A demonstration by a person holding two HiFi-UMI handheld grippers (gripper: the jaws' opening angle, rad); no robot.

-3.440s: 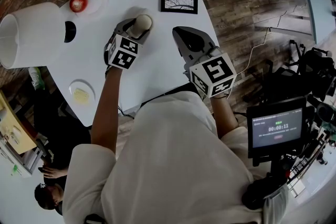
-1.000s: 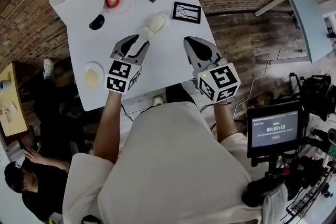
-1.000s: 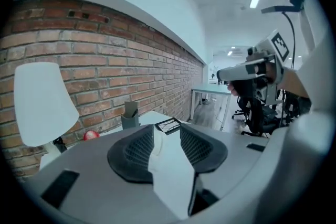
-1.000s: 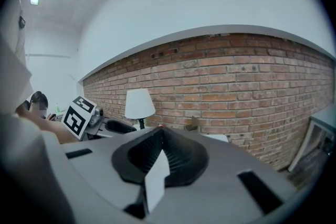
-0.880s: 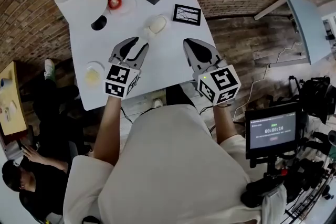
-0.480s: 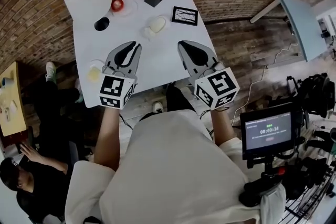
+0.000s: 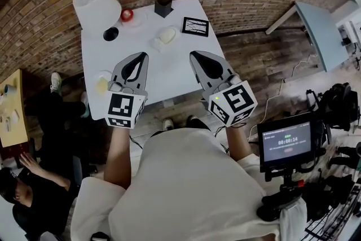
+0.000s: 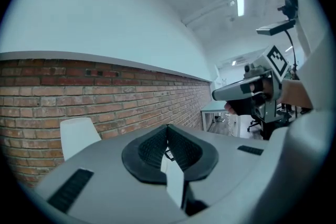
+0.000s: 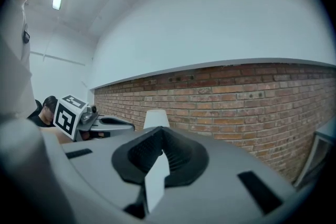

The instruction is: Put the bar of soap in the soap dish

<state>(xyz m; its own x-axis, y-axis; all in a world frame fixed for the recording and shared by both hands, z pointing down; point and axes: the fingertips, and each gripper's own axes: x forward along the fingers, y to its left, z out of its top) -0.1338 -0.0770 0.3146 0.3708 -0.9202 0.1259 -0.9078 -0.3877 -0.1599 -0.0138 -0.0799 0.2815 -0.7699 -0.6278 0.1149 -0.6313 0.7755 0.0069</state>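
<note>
The cream bar of soap (image 7: pixel 167 34) lies on a pale soap dish (image 7: pixel 155 44) towards the far side of the white table (image 7: pixel 175 70). My left gripper (image 7: pixel 143 55) hangs above the table's near half, well short of the soap, with its jaws shut and nothing in them. My right gripper (image 7: pixel 194 54) is level with it on the right, also shut and empty. In the left gripper view the gripper (image 8: pixel 168 126) points at the brick wall; the right gripper view shows its gripper (image 9: pixel 159 129) doing the same.
A white lampshade (image 7: pixel 96 5), a red object on a plate (image 7: pixel 127 14), a black box (image 7: pixel 164 3) and a framed picture (image 7: pixel 195 26) stand along the table's far side. A small dish with a yellow piece (image 7: pixel 101 84) sits at the left edge. A person sits lower left.
The left jaws, open near the soap a second ago, have shut empty. Both grippers have risen and drawn back towards me, away from the soap.
</note>
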